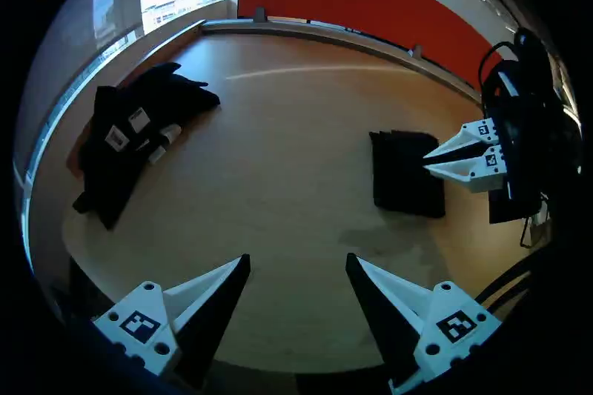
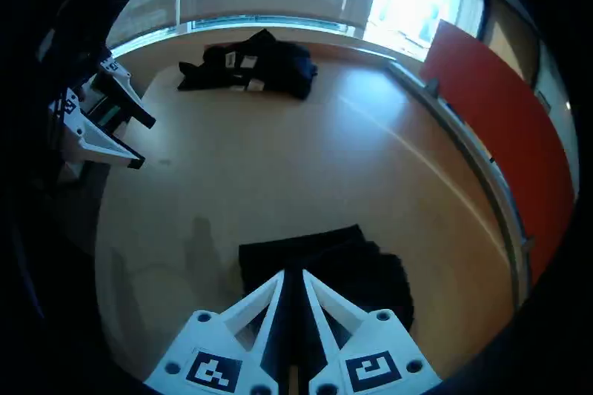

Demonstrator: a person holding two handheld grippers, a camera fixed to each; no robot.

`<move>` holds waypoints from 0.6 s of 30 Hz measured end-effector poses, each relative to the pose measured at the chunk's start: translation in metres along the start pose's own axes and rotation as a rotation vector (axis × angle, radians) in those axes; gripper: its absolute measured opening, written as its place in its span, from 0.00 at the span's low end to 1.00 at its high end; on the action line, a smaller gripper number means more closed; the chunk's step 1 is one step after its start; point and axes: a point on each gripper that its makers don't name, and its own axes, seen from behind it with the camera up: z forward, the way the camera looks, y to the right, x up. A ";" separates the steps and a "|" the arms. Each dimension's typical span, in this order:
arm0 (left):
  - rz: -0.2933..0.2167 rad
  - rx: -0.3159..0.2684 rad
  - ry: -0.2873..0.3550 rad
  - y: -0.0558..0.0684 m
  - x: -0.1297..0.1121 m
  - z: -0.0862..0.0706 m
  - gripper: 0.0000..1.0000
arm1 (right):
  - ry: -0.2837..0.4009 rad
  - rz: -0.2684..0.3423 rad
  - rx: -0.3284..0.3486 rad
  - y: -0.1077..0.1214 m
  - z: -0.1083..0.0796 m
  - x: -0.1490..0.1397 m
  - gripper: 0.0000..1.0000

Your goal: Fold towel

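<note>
A folded black towel [image 1: 404, 173] lies flat on the wooden table [image 1: 296, 121], right of centre in the left gripper view. In the right gripper view the same towel [image 2: 348, 265] sits just beyond the right gripper [image 2: 293, 274], whose fingers stand almost together with only a thin dark slit between them. From the left gripper view, the right gripper [image 1: 426, 161] has its tips over the towel's right edge; whether cloth is pinched between them is unclear. My left gripper [image 1: 296, 261] hangs open over bare table near the front edge, and it also shows as the left gripper [image 2: 142, 143], held apart from the towel.
A heap of black cloths [image 1: 141, 128] with white tags lies at the table's far left, seen as the heap [image 2: 259, 65] near the window. A red panel [image 1: 356, 2] and a raised rail border the far side. A dark-sleeved arm [image 1: 526, 121] holds the right gripper.
</note>
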 end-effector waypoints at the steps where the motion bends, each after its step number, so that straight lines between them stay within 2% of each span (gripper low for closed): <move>1: -0.004 0.001 0.000 0.000 -0.001 0.000 0.96 | -0.007 0.000 0.007 -0.002 0.004 -0.002 0.02; 6: -0.018 0.001 0.000 -0.002 -0.005 -0.002 0.96 | -0.030 0.005 0.033 -0.011 0.018 -0.010 0.02; 9: -0.019 0.001 0.000 -0.002 -0.005 -0.001 0.96 | -0.034 0.012 0.035 -0.011 0.020 -0.012 0.03; 11: -0.019 0.000 -0.001 -0.002 -0.005 -0.001 0.96 | -0.035 0.017 0.034 -0.010 0.019 -0.013 0.07; 13: -0.018 -0.001 -0.002 -0.002 -0.006 0.000 0.96 | -0.035 0.023 0.032 -0.009 0.019 -0.014 0.22; 16: -0.016 -0.001 -0.004 -0.002 -0.006 0.000 0.96 | -0.033 0.033 0.030 -0.009 0.017 -0.016 0.51; 18: -0.014 0.000 -0.004 -0.002 -0.005 0.000 0.96 | -0.030 0.039 0.031 -0.009 0.015 -0.016 0.63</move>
